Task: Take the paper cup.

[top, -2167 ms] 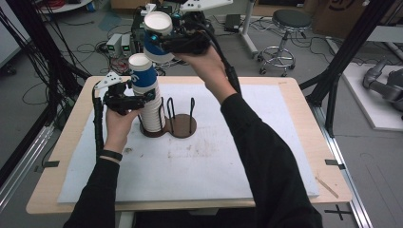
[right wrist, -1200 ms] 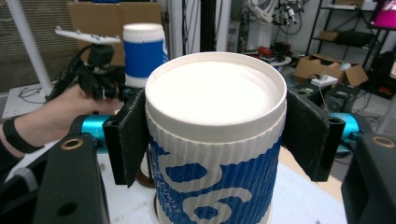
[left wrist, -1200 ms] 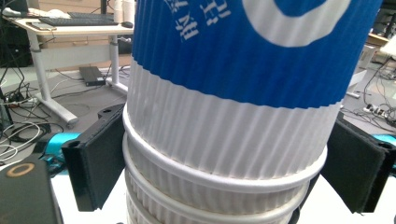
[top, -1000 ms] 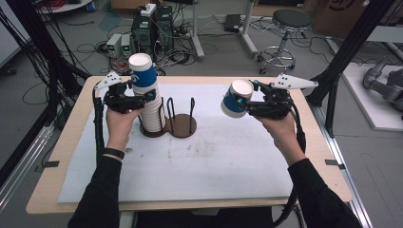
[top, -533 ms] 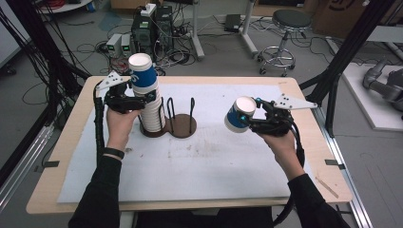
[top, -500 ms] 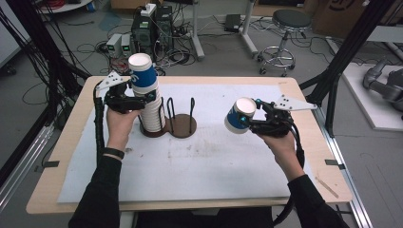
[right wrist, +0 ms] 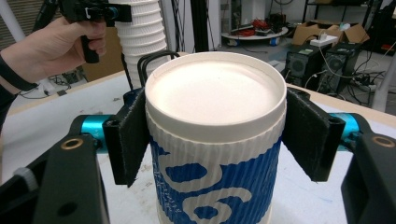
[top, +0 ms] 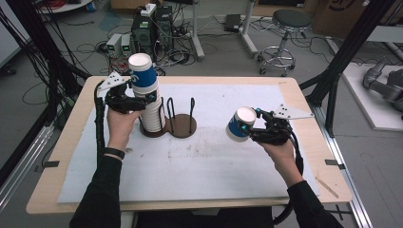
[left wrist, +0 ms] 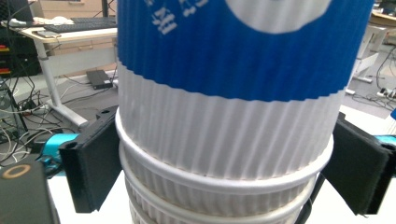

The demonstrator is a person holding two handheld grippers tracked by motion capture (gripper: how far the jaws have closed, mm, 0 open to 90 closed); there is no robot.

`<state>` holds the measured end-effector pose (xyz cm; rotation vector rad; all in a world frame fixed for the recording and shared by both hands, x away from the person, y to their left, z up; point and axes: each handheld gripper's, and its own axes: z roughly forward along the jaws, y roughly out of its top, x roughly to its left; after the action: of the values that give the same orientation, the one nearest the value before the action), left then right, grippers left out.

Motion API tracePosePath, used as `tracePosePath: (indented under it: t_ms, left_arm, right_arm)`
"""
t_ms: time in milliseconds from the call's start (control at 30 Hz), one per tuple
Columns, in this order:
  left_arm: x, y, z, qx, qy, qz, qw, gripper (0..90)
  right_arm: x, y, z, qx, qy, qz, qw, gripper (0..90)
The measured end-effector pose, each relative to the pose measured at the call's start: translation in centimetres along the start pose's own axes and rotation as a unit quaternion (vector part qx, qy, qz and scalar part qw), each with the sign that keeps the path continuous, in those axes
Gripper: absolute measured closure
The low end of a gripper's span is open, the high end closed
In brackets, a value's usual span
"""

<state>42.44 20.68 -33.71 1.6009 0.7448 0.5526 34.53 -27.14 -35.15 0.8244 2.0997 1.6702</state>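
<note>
Table (top: 304, 99), wooden rim with a white mat (top: 214, 166) over most of it; near and middle mat bare, with open room between the two hands.

Cup holder (top: 183, 127), dark base with upright wire loops, far left of centre.

Cup stack (top: 151, 111) stands in the holder; top blue-and-white cup (top: 142, 73) raised above the rest.

Left gripper (top: 135, 97) at the stack under the top cup. Its fingers (left wrist: 91, 168) have just been opening, flanking the cup wall.

Right gripper (top: 252, 130) at right, well apart from the holder, clenched on a single blue cup (top: 240, 124), mouth tilted up-left. It is lower and nearer than one second ago.
</note>
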Motion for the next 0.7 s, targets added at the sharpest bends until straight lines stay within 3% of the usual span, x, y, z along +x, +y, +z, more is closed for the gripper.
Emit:
tracePosePath:
  t_ms: [367,700]
  left_arm:
    - [-0.2,0.7,-1.6,-0.002,0.011,-0.012,0.9999,6.7]
    - [-1.4,-0.4,-5.5,-0.026,0.032,-0.004,0.9991,6.7]
  right_arm:
    - [-0.2,0.0,-0.3,-0.007,0.003,0.005,1.0,29.3]
    - [-0.3,0.0,-0.3,-0.007,0.007,0.005,0.9999,29.3]
